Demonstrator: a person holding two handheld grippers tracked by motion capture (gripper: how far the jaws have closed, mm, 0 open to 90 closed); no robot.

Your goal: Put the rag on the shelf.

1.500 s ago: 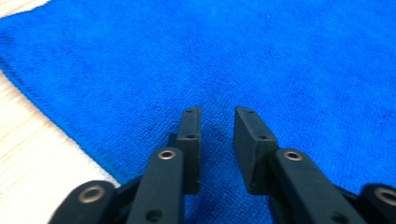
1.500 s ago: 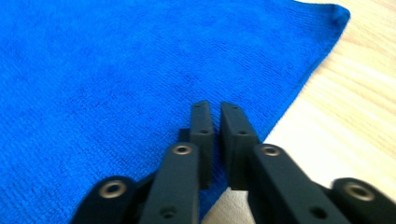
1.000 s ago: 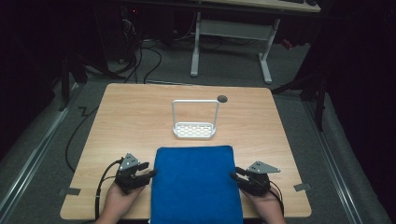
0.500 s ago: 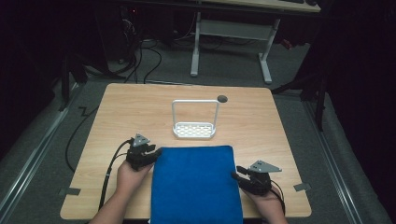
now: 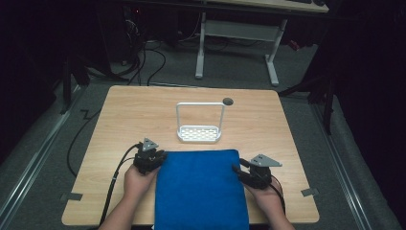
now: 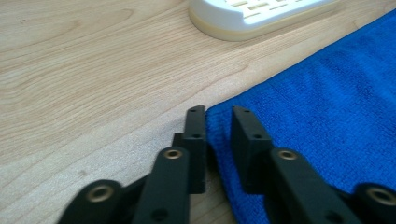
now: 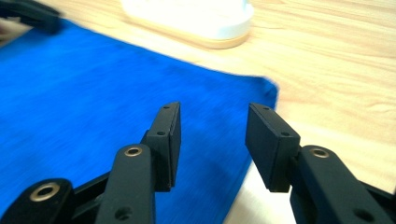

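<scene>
A blue towel [image 5: 198,189] lies flat on the wooden table [image 5: 124,115], its near end hanging over the front edge. My left gripper [image 5: 158,155] is at the towel's far left corner. In the left gripper view its jaws [image 6: 218,112] stand a narrow gap apart, with that corner of the towel [image 6: 317,93] between the tips. My right gripper [image 5: 239,168] is at the towel's right edge, near the far right corner. It is open wide [image 7: 214,106], one jaw over the towel [image 7: 84,93] and the other over bare wood.
A white slotted rack with a tall wire handle [image 5: 199,127] stands just beyond the towel's far edge, and its base [image 6: 261,14] [image 7: 187,18] lies close ahead of both grippers. A small dark hole [image 5: 228,101] sits behind it. Bare wood lies left and right.
My left gripper has moved away from the person along the towel's left edge, up to the far left corner. The right gripper has barely shifted. The towel lies as before.
</scene>
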